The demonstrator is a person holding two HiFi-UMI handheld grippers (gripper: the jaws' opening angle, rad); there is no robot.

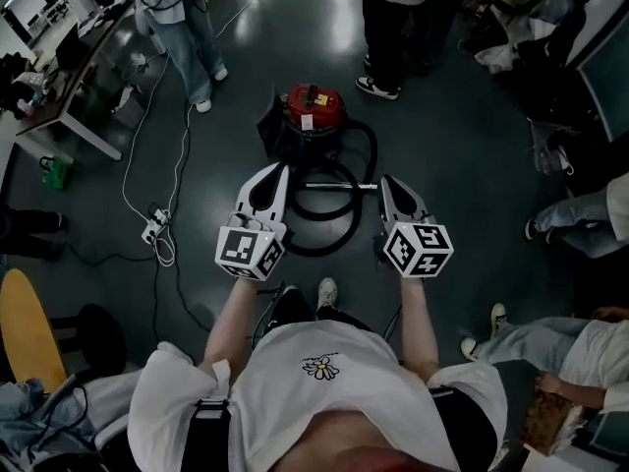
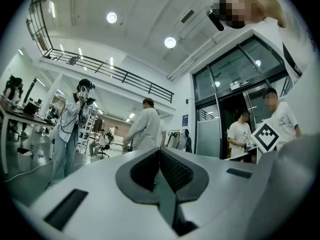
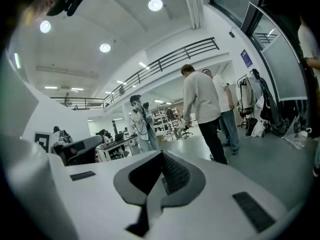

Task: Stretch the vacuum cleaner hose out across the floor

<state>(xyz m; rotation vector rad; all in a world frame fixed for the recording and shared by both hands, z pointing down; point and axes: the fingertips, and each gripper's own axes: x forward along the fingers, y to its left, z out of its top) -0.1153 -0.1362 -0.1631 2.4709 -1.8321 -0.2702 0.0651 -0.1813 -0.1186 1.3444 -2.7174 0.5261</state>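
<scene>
White T-shirt (image 1: 285, 401) with daisy print (image 1: 320, 366)

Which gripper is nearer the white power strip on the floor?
Left. In the head view the left gripper hangs just right of the power strip; the right gripper is further right, beyond the coiled hose.

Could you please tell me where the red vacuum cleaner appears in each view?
Head view: vacuum cleaner, upper centre.
Left gripper view: not in it.
Right gripper view: not in it.
Shared landmark: the standing person in jeans.
</scene>
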